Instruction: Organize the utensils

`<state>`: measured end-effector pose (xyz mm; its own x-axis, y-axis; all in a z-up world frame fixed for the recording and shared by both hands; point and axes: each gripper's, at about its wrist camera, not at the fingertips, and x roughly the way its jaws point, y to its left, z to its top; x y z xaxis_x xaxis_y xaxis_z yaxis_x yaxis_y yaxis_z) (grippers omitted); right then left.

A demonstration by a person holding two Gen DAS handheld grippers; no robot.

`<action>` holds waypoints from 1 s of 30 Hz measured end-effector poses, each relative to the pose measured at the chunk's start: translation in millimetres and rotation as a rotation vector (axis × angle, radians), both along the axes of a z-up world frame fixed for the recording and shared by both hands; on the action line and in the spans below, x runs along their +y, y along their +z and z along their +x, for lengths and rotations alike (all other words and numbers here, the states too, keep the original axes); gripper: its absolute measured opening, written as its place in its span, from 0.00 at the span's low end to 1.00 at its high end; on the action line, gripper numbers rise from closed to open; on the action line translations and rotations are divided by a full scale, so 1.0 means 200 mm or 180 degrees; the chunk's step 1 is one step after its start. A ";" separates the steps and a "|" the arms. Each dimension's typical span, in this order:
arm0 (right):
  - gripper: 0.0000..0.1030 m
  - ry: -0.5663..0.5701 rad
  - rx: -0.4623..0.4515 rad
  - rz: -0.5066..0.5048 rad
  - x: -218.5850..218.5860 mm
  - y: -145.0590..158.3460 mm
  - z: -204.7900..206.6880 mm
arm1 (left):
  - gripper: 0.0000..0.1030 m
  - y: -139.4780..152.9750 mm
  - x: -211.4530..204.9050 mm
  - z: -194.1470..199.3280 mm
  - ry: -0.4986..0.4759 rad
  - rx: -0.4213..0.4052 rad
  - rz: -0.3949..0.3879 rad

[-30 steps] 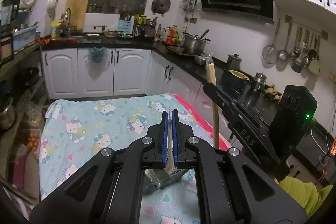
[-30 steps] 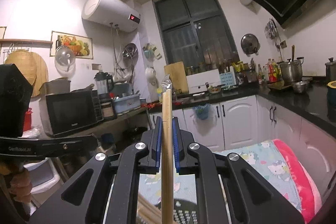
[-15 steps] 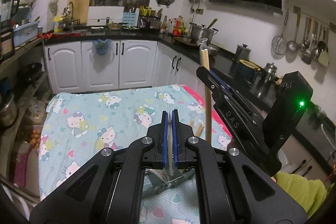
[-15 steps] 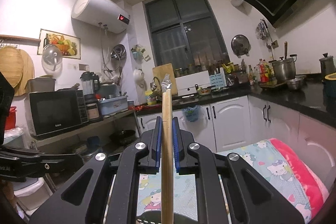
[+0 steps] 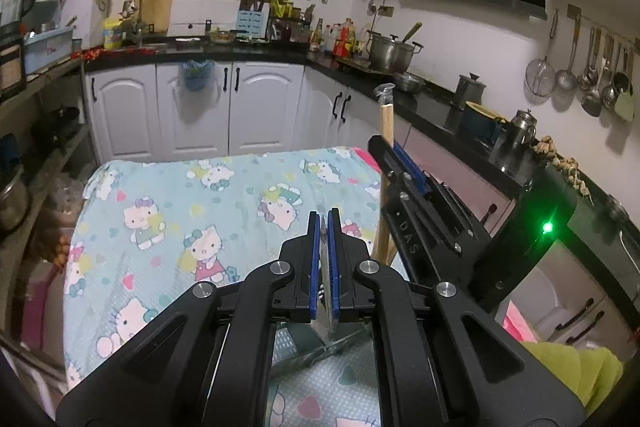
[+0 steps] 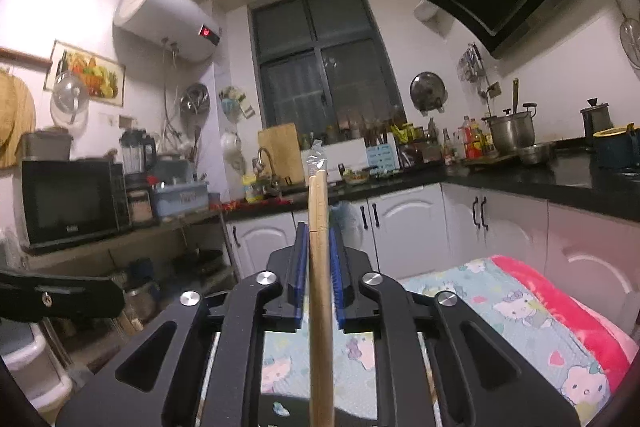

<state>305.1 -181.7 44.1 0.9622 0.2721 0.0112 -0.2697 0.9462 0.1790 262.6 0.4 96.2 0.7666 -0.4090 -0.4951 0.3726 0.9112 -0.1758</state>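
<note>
Wooden chopsticks [image 6: 319,267], slim, upright in right tool [image 6: 319,259]

Pale matt wooden chopsticks [image 6: 320,267], soft printed cloth on the table [image 5: 168,211], glossy black worktop [image 5: 432,107].

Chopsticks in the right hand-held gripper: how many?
2: a wooden pair of chopsticks pressed side by side, upright between the right hand-held gripper jaws, tips wrapped in clear plastic. Lower ends out of view.
</note>
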 end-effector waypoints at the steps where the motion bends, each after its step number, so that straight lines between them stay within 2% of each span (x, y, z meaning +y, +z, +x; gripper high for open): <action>1: 0.23 0.0015 0.0012 0.0001 0.00 -0.01 0.00 | 0.02 -0.01 0.00 0.01 0.0000 0.0022 -0.0013; 4: 0.36 0.0092 0.0145 0.0052 -0.03 -0.03 -0.02 | 0.02 -0.04 0.01 0.01 -0.0001 0.0074 -0.0066; 6: 0.37 0.0157 0.0254 0.0081 -0.06 -0.04 -0.05 | 0.03 -0.06 0.02 0.01 0.0003 0.0103 -0.0088; 7: 0.41 0.0177 0.0289 0.0086 -0.07 -0.04 -0.06 | 0.10 -0.06 0.02 0.00 -0.0007 0.0114 -0.0114; 8: 0.45 0.0213 0.0332 0.0099 -0.09 -0.03 -0.08 | 0.21 -0.07 0.02 -0.01 -0.0016 0.0115 -0.0146; 9: 0.54 0.0206 0.0395 0.0122 -0.12 -0.02 -0.11 | 0.27 -0.06 0.03 -0.02 -0.0013 0.0107 -0.0162; 10: 0.60 0.0196 0.0447 0.0137 -0.14 -0.01 -0.13 | 0.39 -0.06 0.04 -0.04 -0.0010 0.0087 -0.0191; 11: 0.61 0.0235 0.0542 0.0168 -0.17 0.00 -0.15 | 0.45 -0.06 0.04 -0.05 -0.0001 0.0076 -0.0214; 13: 0.70 0.0238 0.0664 0.0236 -0.22 0.01 -0.19 | 0.51 -0.05 0.05 -0.07 0.0016 0.0073 -0.0287; 15: 0.73 0.0229 0.0759 0.0212 -0.27 0.03 -0.25 | 0.59 -0.04 0.06 -0.11 0.0047 0.0050 -0.0311; 20: 0.83 0.0203 0.0832 -0.0031 -0.32 0.08 -0.39 | 0.87 0.00 0.09 -0.21 0.0218 -0.0053 -0.0419; 25: 0.91 0.0221 0.0895 -0.0182 -0.35 0.12 -0.54 | 0.90 0.03 0.13 -0.34 0.0397 -0.0145 -0.0454; 30: 0.93 0.0249 0.0931 -0.0274 -0.37 0.16 -0.69 | 0.90 0.02 0.16 -0.46 0.0567 -0.0144 -0.0453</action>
